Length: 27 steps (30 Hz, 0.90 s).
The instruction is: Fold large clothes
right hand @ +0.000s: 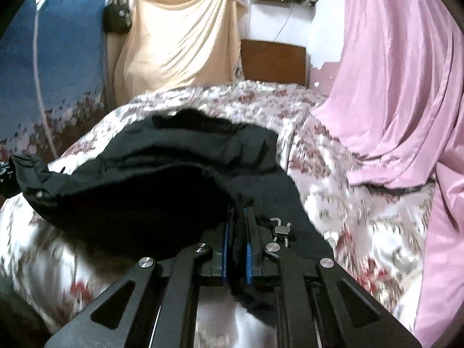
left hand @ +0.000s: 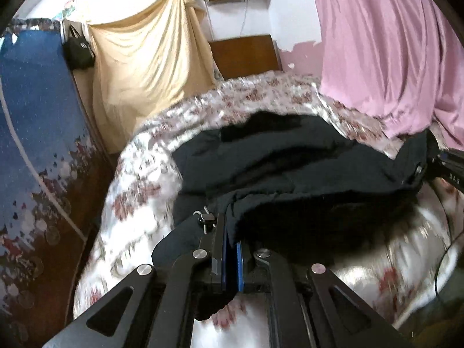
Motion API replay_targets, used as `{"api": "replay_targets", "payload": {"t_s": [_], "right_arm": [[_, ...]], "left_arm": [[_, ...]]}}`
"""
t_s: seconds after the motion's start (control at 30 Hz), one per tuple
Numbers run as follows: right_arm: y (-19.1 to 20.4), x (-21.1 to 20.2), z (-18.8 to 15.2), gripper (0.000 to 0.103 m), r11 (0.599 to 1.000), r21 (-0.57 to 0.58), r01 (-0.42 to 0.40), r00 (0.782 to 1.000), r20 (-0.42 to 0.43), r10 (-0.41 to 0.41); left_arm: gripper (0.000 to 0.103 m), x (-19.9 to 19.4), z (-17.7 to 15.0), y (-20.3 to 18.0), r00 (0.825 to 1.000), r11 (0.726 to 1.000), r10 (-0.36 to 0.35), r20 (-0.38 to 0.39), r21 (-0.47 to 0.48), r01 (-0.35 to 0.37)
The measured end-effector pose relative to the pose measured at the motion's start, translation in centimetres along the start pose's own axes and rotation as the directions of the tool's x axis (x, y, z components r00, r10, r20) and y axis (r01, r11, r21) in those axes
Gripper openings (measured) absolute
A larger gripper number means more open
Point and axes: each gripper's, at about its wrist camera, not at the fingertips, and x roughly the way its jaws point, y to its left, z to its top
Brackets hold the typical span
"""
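Note:
A large black garment [left hand: 290, 162] lies across the floral bedspread [left hand: 139, 174], its near edge lifted and stretched between both grippers. My left gripper [left hand: 230, 232] is shut on the garment's near left corner, beside a small metal clasp [left hand: 206, 218]. My right gripper [right hand: 240, 217] is shut on the near right corner of the same garment [right hand: 162, 171], next to another metal clasp [right hand: 280, 229]. The right gripper shows at the right edge of the left wrist view [left hand: 448, 168], the left gripper at the left edge of the right wrist view [right hand: 5, 174]. The underside of the lifted fabric is in shadow.
The bed has a brown headboard [left hand: 243, 55] at the far end. A pink curtain [left hand: 391, 52] hangs on the right and drapes onto the bed. A beige cloth [left hand: 145, 66] and a black bag [left hand: 78, 49] hang on the left wall, beside a blue patterned panel [left hand: 34, 116].

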Motion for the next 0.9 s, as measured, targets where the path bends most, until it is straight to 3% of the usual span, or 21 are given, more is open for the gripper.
{"api": "replay_targets", "payload": {"t_s": [0.33, 0.7, 0.9], "right_arm": [[0.0, 5.6, 7.5, 0.008, 0.999, -0.012, 0.037, 0.995, 0.098, -0.036], [0.8, 15.0, 16.4, 0.008, 0.996, -0.065, 0.063, 0.990, 0.131, -0.054], [1.3, 19.6, 20.6, 0.008, 0.994, -0.081, 0.078, 0.988, 0.139, -0.066]], "left_arm": [[0.005, 6.7, 7.4, 2.7, 0.997, 0.997, 0.048, 0.057, -0.070, -0.044], [0.005, 15.9, 15.3, 4.6, 0.996, 0.997, 0.064, 0.068, 0.038, -0.067], [0.005, 20.3, 19.1, 5.9, 0.993, 0.995, 0.090, 0.075, 0.026, -0.092]]}}
